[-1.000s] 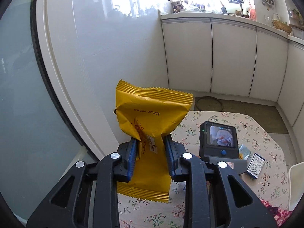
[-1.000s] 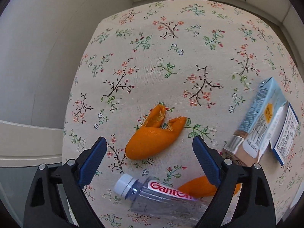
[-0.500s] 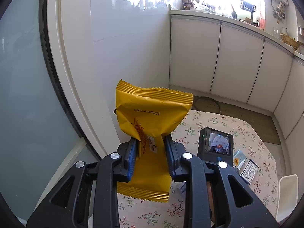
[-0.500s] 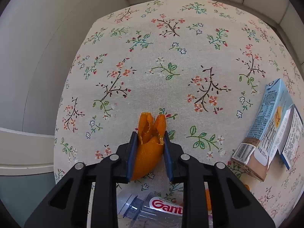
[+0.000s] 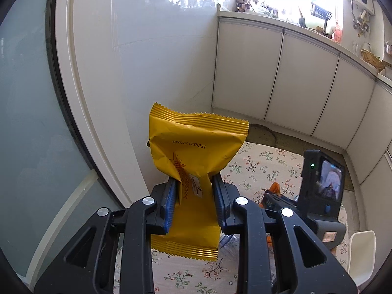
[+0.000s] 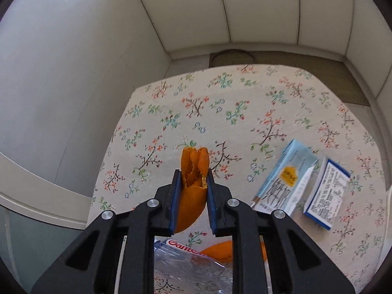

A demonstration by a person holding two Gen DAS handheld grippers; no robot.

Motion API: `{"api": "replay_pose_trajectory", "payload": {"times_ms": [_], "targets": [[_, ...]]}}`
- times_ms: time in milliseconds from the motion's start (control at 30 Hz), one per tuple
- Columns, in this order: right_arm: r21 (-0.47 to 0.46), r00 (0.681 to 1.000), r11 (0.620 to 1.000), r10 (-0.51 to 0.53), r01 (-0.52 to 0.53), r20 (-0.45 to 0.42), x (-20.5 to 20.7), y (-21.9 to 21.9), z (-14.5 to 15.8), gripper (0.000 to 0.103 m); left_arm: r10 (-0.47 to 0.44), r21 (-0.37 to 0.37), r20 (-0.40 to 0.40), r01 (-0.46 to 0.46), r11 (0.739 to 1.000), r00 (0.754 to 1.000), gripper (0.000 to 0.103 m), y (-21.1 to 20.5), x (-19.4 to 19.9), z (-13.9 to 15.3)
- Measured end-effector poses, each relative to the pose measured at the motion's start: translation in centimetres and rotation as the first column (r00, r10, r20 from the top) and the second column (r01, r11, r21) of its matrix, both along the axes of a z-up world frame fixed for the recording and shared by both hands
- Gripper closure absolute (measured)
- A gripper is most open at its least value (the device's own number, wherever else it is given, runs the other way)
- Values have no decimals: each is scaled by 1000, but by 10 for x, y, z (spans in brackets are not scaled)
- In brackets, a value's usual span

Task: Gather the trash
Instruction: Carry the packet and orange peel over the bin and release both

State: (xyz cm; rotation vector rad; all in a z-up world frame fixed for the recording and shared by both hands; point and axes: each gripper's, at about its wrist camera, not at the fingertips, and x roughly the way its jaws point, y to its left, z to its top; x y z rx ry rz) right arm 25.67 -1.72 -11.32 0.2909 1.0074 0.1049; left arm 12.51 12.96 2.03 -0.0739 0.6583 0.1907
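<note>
Right wrist view: the right gripper (image 6: 193,191), whose jaws have just been closing, clamps a piece of orange peel (image 6: 192,191) above the flowered table (image 6: 220,103).
Nearest, a clear bottle (image 6: 188,262) and a second peel (image 6: 220,248) are half hidden behind the fingers and cut off below; farther right lie a blue carton (image 6: 284,178) and a small box (image 6: 327,193), its print too blurred to read. From the left wrist, the left gripper (image 5: 194,196) is closed on a yellow wrapper (image 5: 196,161), which blocks part of the table; the other gripper's camera (image 5: 323,181) stands right, white cabinets (image 5: 281,78) beyond.
</note>
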Motion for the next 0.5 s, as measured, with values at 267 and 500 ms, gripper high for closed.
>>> {"api": "replay_pose_trajectory", "payload": {"times_ms": [267,500], "targets": [[-49,984,996,-62,71,165,-37,-53,52,84,-41,-46,76,45,998,996,76,-27,-11,1],[-106,957,986,-92,126,276,-83,-101,80,84,-121,-44,153,129,991,981,76,-76,-28,3]]}}
